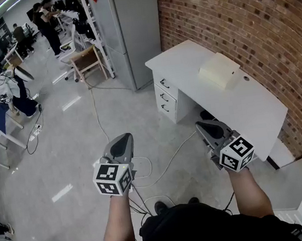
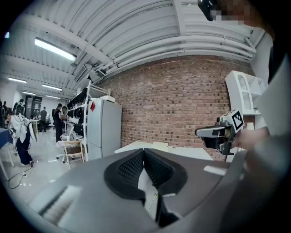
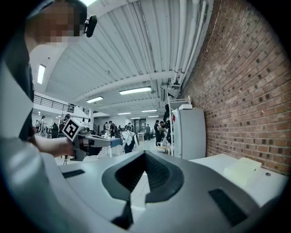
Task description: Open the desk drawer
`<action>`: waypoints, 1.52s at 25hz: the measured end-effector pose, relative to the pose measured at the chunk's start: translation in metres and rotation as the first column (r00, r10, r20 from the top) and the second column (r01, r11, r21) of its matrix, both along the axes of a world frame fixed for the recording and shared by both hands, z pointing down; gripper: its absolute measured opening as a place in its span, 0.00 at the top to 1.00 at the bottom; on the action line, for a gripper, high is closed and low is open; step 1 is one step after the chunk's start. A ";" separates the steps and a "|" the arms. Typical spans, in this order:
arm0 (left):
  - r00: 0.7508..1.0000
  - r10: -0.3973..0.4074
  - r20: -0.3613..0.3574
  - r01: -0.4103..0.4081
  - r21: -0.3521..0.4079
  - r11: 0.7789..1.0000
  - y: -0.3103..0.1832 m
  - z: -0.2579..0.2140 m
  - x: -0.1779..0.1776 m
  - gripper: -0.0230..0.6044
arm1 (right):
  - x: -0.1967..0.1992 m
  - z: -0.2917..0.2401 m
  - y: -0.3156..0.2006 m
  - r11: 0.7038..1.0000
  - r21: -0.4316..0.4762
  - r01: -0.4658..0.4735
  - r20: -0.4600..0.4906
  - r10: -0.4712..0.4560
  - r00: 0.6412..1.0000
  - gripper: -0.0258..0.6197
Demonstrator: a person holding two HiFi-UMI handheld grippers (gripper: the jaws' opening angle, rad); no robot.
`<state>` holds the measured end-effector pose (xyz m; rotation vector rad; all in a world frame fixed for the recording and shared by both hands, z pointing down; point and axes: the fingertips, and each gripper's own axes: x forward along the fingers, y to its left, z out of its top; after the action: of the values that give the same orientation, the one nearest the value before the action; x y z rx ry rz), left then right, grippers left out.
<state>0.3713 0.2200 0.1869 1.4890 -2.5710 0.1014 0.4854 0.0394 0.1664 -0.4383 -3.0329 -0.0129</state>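
Holding the grey left two-jaw gripper (image 1: pixel 122 142) and the grey right two-jaw gripper (image 1: pixel 205 127) side by side over the pale polished floor (image 1: pixel 73 155), each with jaws pressed together and nothing between them, both well apart from the white rectangular desk (image 1: pixel 248 104) farther off to the right against the red brick wall (image 1: pixel 236 12). At that desk's far left end, a stack of three white drawers (image 1: pixel 165 96) with dark handles, all pushed in flush, contents hidden. On the desktop near the wall, a closed cream rectangular box (image 1: pixel 219 71), insides unseen.
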 end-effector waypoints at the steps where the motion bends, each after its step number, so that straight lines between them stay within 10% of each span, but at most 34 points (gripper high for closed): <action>1: 1.000 0.000 -0.001 0.000 -0.001 1.000 0.000 0.000 0.001 0.94 | 0.001 0.000 0.000 1.000 0.000 0.001 0.000 -0.001 1.000 0.94; 28: 0.999 -0.046 0.018 0.046 0.019 0.999 0.012 -0.006 0.013 0.90 | 0.017 0.006 0.001 0.999 -0.040 -0.019 -0.019 0.018 1.000 0.94; 38: 0.998 -0.058 0.003 0.058 0.013 0.998 0.017 -0.003 0.007 0.73 | 0.010 0.011 -0.001 0.998 -0.035 -0.044 -0.036 0.043 0.998 0.69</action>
<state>0.3785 0.2372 0.1840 1.4179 -2.6201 0.0808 0.4956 0.0379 0.1771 -0.3715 -3.0115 0.0507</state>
